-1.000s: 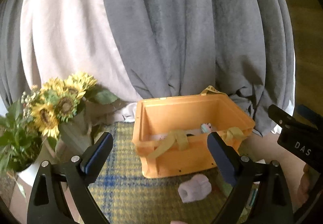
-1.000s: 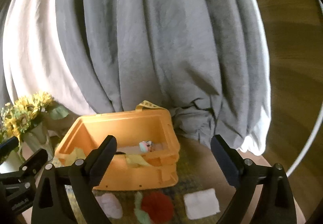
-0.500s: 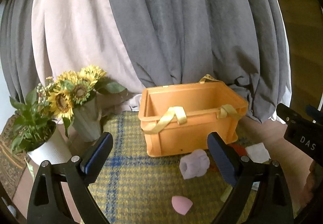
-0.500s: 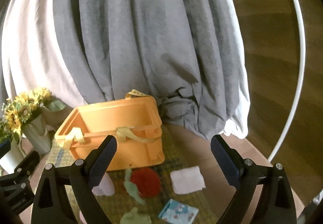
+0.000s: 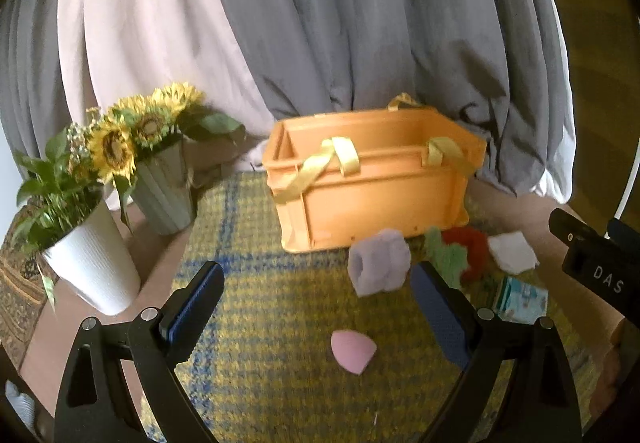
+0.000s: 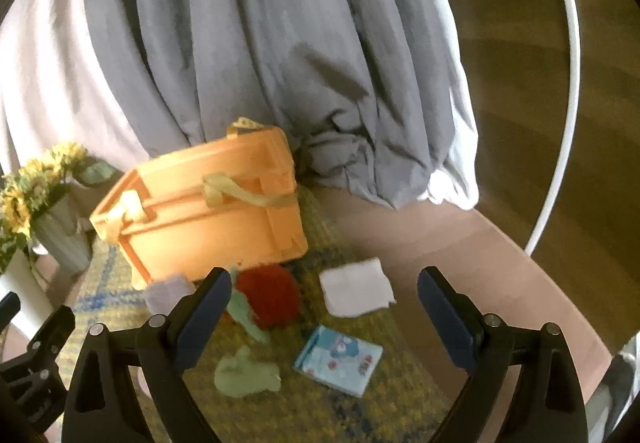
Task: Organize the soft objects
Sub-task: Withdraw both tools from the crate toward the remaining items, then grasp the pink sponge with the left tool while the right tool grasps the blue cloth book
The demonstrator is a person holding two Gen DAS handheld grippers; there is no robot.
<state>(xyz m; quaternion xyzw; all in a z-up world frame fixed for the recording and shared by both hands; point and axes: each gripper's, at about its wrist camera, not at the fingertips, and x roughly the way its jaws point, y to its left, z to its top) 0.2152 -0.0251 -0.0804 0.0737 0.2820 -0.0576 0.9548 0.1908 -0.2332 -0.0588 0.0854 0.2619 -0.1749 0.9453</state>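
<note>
The left gripper (image 5: 316,303) hangs above the yellow-and-blue checked woven mat (image 5: 256,355) with its dark blue padded fingers (image 5: 196,297) spread wide and holding nothing; the right gripper (image 6: 324,307) is likewise spread wide and empty, over the right part of the same mat (image 6: 384,395).

The orange plastic crate with pale yellow fabric handles (image 5: 372,179) stands upright at the far side of the mat, in front of the grey and white draped cloth (image 5: 320,11); its inside cannot be seen from either view. The soft things lie on the mat in front of it: a lilac fluffy roll (image 5: 378,261) just beside the crate's near wall; a red fuzzy ball (image 6: 270,295) touching a light green felt piece (image 6: 244,313); a white folded cloth square (image 6: 356,287) to the right of the ball; a pale blue printed packet with cartoon figures (image 6: 340,359) nearer the camera; a second light green felt shape (image 6: 244,375) to the left of the packet; a pink rounded sponge (image 5: 352,351) lies alone on the mat, between the left gripper's fingers in that view.

To the left of the mat stand a grey ribbed vase of sunflowers (image 5: 160,191) and a white ribbed pot with a green plant (image 5: 92,263), side by side; a white hoop (image 6: 568,91) curves along the right, over the wooden floor.
</note>
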